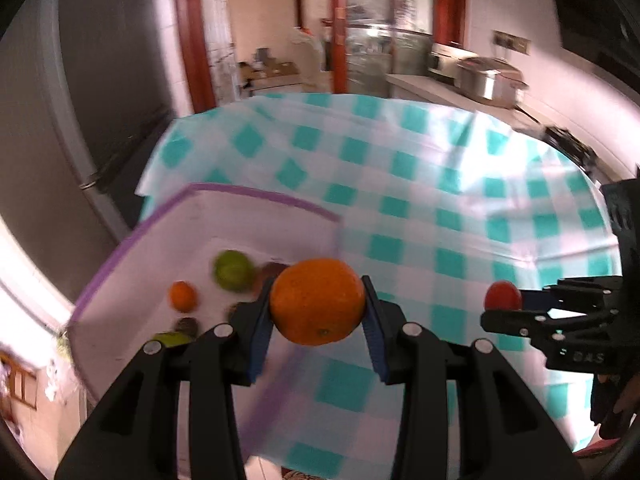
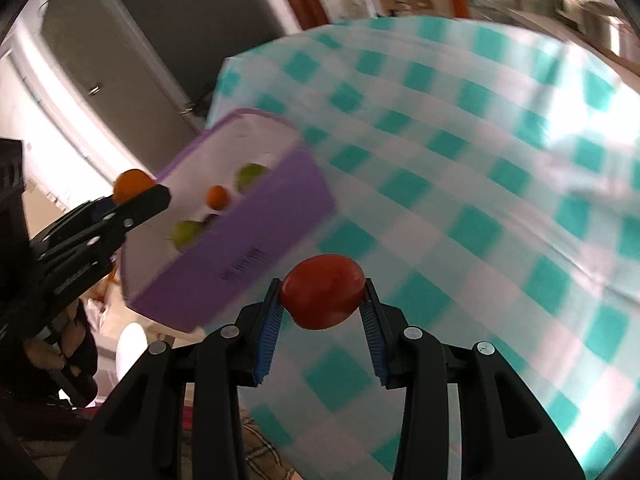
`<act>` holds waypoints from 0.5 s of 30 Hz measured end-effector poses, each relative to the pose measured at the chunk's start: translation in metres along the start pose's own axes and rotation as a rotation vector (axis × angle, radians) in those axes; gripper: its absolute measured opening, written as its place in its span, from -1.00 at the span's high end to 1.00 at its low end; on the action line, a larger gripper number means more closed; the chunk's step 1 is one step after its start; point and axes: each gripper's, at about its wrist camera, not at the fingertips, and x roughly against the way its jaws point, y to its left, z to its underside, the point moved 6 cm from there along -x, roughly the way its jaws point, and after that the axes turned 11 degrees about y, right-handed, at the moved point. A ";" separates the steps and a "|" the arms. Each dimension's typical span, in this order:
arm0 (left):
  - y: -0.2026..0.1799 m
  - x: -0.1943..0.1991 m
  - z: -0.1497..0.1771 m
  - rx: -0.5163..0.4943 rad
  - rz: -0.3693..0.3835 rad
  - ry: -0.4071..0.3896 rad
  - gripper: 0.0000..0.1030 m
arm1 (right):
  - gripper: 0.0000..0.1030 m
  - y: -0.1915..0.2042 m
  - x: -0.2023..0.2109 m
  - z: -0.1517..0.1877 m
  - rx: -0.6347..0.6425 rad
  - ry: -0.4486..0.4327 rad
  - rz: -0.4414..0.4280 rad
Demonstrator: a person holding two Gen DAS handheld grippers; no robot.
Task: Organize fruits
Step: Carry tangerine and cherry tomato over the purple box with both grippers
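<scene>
My left gripper (image 1: 318, 308) is shut on an orange (image 1: 318, 300) and holds it above the near right corner of a purple bin (image 1: 256, 194). The bin holds a green fruit (image 1: 233, 270), a small orange (image 1: 183, 296) and several darker fruits. My right gripper (image 2: 323, 300) is shut on a red tomato (image 2: 323, 291) above the checked cloth, right of the bin (image 2: 240, 256). The right gripper also shows in the left wrist view (image 1: 505, 303), and the left gripper with its orange shows in the right wrist view (image 2: 134, 191).
The table is covered by a teal and white checked cloth (image 1: 420, 184). A dark fridge (image 1: 80, 120) stands to the left. A counter with a steel pot (image 1: 486, 76) is at the back right. A doorway opens behind the table.
</scene>
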 end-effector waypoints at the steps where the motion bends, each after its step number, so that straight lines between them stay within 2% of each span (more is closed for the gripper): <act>1: 0.018 -0.002 -0.001 0.019 -0.011 0.006 0.20 | 0.25 0.012 -0.005 -0.009 0.022 0.000 -0.007; 8: 0.100 -0.023 -0.005 0.041 -0.046 0.052 0.20 | 0.25 0.079 -0.044 -0.063 0.105 0.017 -0.034; 15: 0.138 -0.044 -0.019 0.003 -0.006 0.069 0.20 | 0.25 0.107 -0.073 -0.097 0.088 0.018 -0.025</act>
